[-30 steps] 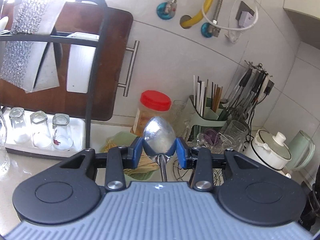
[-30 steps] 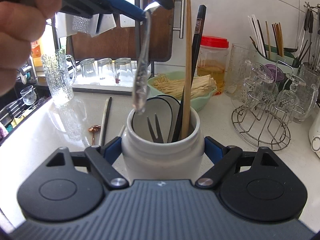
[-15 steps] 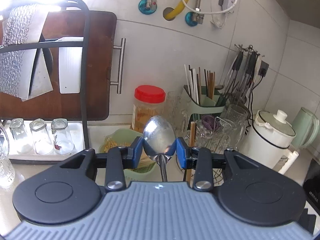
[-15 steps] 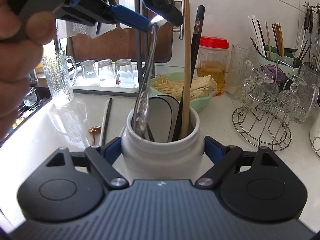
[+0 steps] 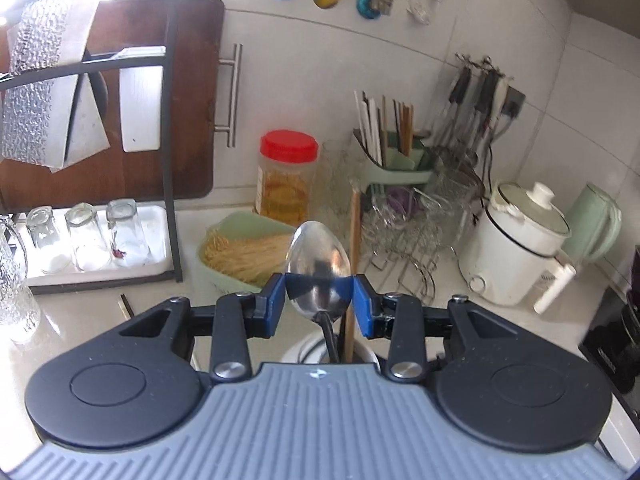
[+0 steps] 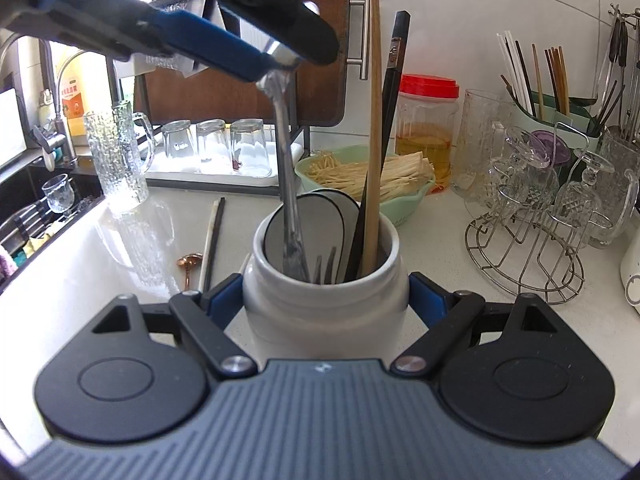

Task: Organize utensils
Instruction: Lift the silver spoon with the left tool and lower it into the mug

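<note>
My right gripper (image 6: 326,304) is shut on a white ceramic jar (image 6: 324,320) that stands on the counter. In the jar are a wooden chopstick (image 6: 374,120), a black chopstick (image 6: 390,92) and a dark fork (image 6: 324,268). Above the jar, my left gripper (image 6: 280,56) is shut on the bowl of a metal spoon (image 5: 318,268). The spoon's handle (image 6: 288,184) hangs down inside the jar's mouth. In the left wrist view the jar's rim (image 5: 304,350) shows just below the left gripper (image 5: 320,300). A copper spoon (image 6: 190,264) and loose chopsticks (image 6: 214,236) lie on the counter left of the jar.
Behind the jar sit a green basket (image 6: 404,200) of noodles and a red-lidded jar (image 6: 428,128). A wire rack (image 6: 528,248) of glasses stands to the right, a white cooker (image 5: 516,252) beyond it. A glass mug (image 6: 120,160), a tray of tumblers (image 6: 216,148) and the sink (image 6: 36,208) are at the left.
My left gripper has carried the spoon to the right and over the jar, and the handle has gone down into the jar's mouth. The right gripper and jar have stayed still.
</note>
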`<state>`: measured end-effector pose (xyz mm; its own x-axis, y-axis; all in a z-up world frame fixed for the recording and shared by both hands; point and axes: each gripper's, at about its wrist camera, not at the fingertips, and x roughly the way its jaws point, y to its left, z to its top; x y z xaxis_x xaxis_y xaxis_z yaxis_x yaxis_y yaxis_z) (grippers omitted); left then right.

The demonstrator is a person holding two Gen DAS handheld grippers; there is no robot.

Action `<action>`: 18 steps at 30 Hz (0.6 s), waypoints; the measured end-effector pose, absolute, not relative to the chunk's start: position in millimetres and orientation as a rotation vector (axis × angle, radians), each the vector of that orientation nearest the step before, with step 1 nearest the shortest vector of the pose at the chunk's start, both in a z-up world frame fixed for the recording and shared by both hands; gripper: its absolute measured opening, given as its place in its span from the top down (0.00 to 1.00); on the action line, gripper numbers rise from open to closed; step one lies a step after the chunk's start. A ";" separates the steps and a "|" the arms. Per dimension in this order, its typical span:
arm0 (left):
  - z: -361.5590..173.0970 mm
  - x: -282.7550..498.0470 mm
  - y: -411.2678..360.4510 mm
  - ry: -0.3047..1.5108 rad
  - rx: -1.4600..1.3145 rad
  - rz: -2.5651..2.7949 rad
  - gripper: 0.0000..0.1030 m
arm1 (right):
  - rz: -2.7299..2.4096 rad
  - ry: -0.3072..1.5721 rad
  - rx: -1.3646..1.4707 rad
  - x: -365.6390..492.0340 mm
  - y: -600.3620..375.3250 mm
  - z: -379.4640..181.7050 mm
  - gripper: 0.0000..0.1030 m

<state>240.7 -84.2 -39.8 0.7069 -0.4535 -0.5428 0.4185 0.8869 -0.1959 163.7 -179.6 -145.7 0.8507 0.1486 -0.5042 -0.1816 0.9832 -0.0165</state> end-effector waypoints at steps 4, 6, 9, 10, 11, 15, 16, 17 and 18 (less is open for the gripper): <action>-42.7 235.7 -84.9 0.650 -0.040 -0.501 0.60 | 0.174 0.520 -0.070 162.6 -178.9 -145.7 0.13; -44.1 236.6 -85.0 0.669 -0.036 -0.506 0.60 | 0.174 0.520 -0.073 162.7 -178.4 -145.6 0.13; -46.4 239.7 -87.2 0.711 -0.019 -0.509 0.60 | 0.174 0.519 -0.074 162.1 -178.5 -145.7 0.13; -47.9 241.0 -88.9 0.730 -0.008 -0.514 0.60 | 0.175 0.519 -0.074 162.0 -178.7 -145.7 0.13; -49.7 241.7 -90.4 0.746 0.001 -0.519 0.60 | 0.175 0.519 -0.075 162.0 -178.6 -145.7 0.13; -57.5 242.6 -97.9 0.784 0.036 -0.531 0.60 | 0.176 0.520 -0.075 162.3 -178.8 -145.2 0.13; -58.8 242.4 -99.3 0.789 0.043 -0.534 0.60 | 0.177 0.520 -0.074 162.1 -179.0 -145.4 0.13; -59.5 241.9 -100.2 0.788 0.046 -0.538 0.60 | 0.177 0.519 -0.073 162.0 -179.0 -145.5 0.13; -59.7 241.2 -101.1 0.788 0.050 -0.544 0.60 | 0.176 0.519 -0.072 162.0 -179.2 -145.5 0.13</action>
